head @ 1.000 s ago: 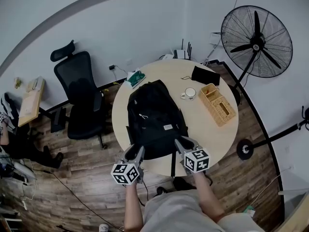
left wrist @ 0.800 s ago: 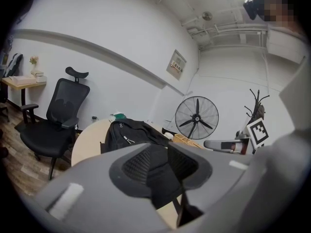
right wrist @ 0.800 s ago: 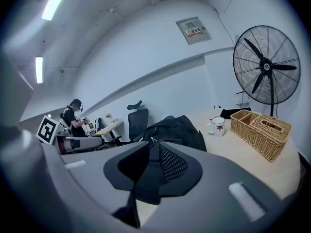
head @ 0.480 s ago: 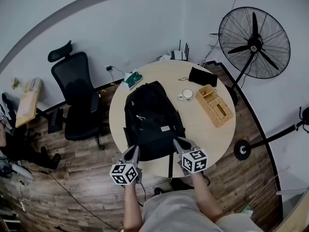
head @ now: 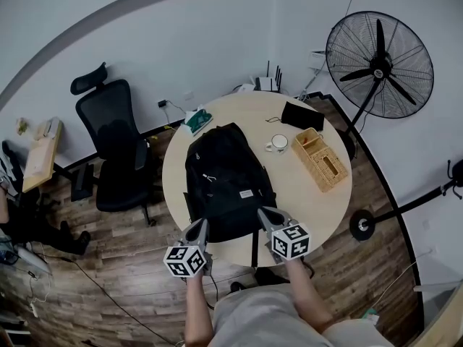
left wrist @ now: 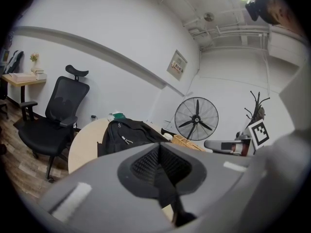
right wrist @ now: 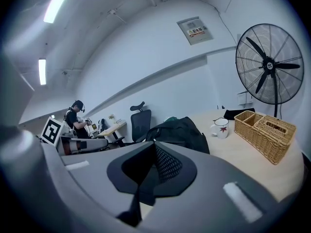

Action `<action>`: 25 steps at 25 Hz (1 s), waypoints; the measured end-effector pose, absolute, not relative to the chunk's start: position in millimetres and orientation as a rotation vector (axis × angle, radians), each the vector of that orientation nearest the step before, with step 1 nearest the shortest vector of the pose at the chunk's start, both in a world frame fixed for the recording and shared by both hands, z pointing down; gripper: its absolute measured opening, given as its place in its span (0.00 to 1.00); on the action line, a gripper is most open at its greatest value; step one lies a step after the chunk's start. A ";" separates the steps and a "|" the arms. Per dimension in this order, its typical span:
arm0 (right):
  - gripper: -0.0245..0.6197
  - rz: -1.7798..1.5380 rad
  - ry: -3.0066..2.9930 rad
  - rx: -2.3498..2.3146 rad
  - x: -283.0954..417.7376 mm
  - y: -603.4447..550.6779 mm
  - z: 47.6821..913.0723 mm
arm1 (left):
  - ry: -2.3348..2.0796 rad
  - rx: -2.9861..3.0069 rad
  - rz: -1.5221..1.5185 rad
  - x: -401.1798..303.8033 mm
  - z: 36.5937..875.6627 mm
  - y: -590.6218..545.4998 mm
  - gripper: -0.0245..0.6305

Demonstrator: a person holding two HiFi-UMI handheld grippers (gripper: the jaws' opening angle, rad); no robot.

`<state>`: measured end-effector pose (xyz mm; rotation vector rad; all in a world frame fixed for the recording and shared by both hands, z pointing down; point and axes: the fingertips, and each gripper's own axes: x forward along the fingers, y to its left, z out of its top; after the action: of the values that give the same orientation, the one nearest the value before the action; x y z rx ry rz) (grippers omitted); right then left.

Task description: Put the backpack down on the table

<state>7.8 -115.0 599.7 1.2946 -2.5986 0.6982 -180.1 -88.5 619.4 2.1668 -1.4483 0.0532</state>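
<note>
The black backpack [head: 224,179] lies flat on the round wooden table [head: 307,201], its bottom end towards me. My left gripper [head: 203,226] is at the pack's near left corner and my right gripper [head: 263,213] at its near right corner. Both have just been closing and now stand shut. In the left gripper view the pads [left wrist: 159,145] meet with nothing between them, and the backpack [left wrist: 124,135] lies beyond. The right gripper view shows the same: the gripper [right wrist: 154,142] is shut and empty, with the backpack [right wrist: 180,130] ahead of it.
A white mug [head: 279,142], a wicker basket [head: 323,157], a black pouch [head: 302,114] and a green item [head: 199,118] share the table. One strap [head: 255,250] hangs over the near edge. An office chair [head: 116,143] stands to the left and a floor fan [head: 380,53] to the right.
The jaws of both grippers have closed from well apart to shut. Neither hand has shifted, and the backpack lies where it was.
</note>
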 end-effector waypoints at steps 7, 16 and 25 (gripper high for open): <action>0.04 0.691 -2.610 1.277 7.0 -113.3 596.6 | -1.475 2.161 0.045 -179.8 614.8 -88.2 0.12; 0.04 0.692 -2.620 1.263 8.0 -108.4 596.7 | -1.520 2.155 0.023 -181.7 611.6 -83.8 0.12; 0.04 0.700 -2.618 1.253 10.8 -105.6 599.7 | -1.524 2.143 -0.018 -179.7 610.3 -81.4 0.12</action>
<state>10.8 -105.6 599.7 1.2528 -2.6181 0.7002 -179.7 -81.4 610.3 2.1431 -1.5240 -0.0179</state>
